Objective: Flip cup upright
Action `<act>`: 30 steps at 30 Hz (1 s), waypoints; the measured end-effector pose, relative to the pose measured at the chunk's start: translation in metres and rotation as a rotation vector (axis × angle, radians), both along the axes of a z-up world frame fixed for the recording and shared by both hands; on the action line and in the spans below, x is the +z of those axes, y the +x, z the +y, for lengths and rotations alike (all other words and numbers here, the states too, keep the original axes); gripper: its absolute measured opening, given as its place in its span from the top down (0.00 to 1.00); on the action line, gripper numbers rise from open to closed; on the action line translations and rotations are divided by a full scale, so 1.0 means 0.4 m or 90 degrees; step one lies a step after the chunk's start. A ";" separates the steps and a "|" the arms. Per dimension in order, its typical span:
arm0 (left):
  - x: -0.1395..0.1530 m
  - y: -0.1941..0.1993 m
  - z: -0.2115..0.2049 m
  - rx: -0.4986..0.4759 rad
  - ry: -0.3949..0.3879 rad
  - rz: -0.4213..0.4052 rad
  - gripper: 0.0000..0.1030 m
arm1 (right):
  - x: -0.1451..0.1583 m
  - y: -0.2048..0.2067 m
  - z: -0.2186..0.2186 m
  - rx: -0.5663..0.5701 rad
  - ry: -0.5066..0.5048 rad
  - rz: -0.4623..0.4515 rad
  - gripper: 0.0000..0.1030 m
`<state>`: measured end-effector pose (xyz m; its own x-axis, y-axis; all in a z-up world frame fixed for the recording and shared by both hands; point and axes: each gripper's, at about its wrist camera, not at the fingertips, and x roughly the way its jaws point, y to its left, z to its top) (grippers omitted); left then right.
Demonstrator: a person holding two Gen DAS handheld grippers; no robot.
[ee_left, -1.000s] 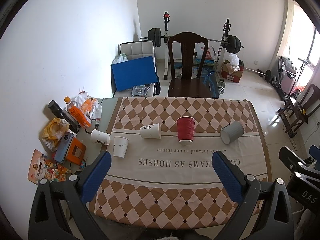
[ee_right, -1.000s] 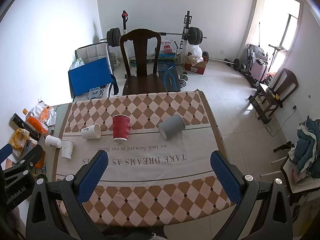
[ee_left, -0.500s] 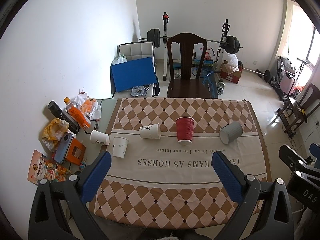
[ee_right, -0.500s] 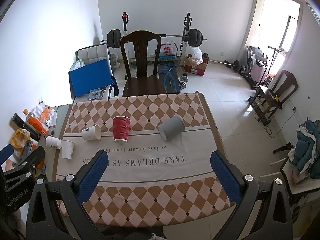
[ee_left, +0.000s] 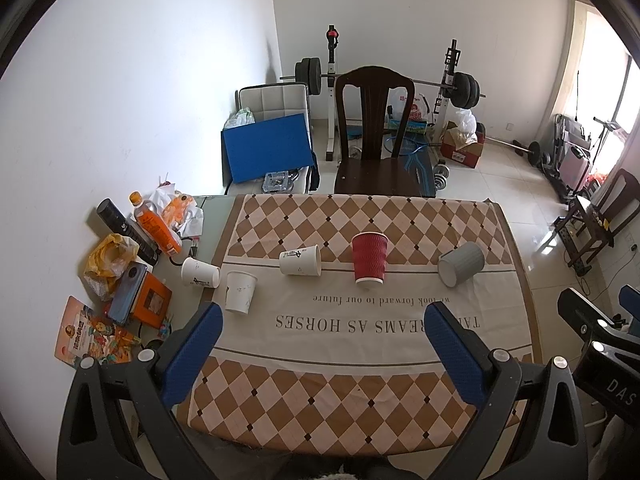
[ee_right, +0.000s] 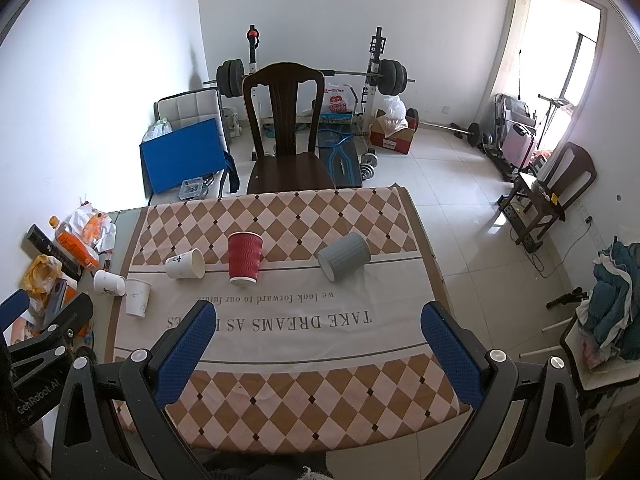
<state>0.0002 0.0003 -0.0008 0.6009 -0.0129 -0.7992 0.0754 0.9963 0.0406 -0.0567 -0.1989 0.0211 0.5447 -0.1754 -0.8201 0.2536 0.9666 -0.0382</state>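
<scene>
A red ribbed cup (ee_left: 370,257) (ee_right: 244,257) stands upside down mid-table. A grey ribbed cup (ee_left: 460,263) (ee_right: 344,255) lies on its side to its right. A white paper cup (ee_left: 301,260) (ee_right: 185,263) lies on its side to the left. Another white cup (ee_left: 200,273) (ee_right: 109,282) lies further left, and a third (ee_left: 240,297) (ee_right: 138,297) stands upside down. My left gripper (ee_left: 324,326) and right gripper (ee_right: 316,326) are both open and empty, high above the table's near edge.
A checked tablecloth (ee_left: 360,364) covers the table. Bottles, bags and packets (ee_left: 132,256) crowd the table's left edge. A dark wooden chair (ee_left: 376,140) stands at the far side, with a weight rack behind. Tiled floor lies to the right.
Both grippers have drifted slightly back and up; the cups sit a little lower in the views. Nothing on the table has moved.
</scene>
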 end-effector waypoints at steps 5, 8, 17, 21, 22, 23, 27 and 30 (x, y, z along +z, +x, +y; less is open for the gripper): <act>0.000 0.000 0.000 0.000 -0.001 0.000 0.00 | 0.001 -0.003 -0.002 -0.001 0.000 -0.001 0.00; 0.000 0.000 0.000 -0.001 -0.001 -0.001 0.00 | 0.002 -0.003 -0.002 0.000 -0.001 -0.002 0.00; 0.003 0.002 0.009 0.000 -0.003 -0.001 0.00 | 0.011 0.020 0.033 0.000 -0.002 -0.004 0.00; 0.008 0.003 0.008 -0.002 -0.004 0.000 0.00 | 0.013 0.025 0.040 -0.002 0.000 -0.002 0.00; 0.008 0.006 0.009 -0.002 -0.005 0.001 0.00 | 0.010 0.020 0.032 0.000 -0.001 -0.003 0.00; 0.005 0.011 0.007 -0.003 -0.006 0.002 0.00 | 0.011 0.022 0.036 -0.002 -0.002 -0.003 0.00; -0.014 0.033 0.004 -0.003 -0.008 0.009 0.00 | 0.046 0.049 0.044 -0.013 0.003 0.009 0.00; -0.028 0.052 -0.036 -0.013 0.002 0.019 0.00 | 0.040 0.070 0.032 -0.038 0.002 0.023 0.00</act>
<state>0.0211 -0.0141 -0.0122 0.5766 -0.0222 -0.8167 0.0971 0.9944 0.0416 -0.0288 -0.1861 0.0370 0.5030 -0.2034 -0.8400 0.3089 0.9500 -0.0451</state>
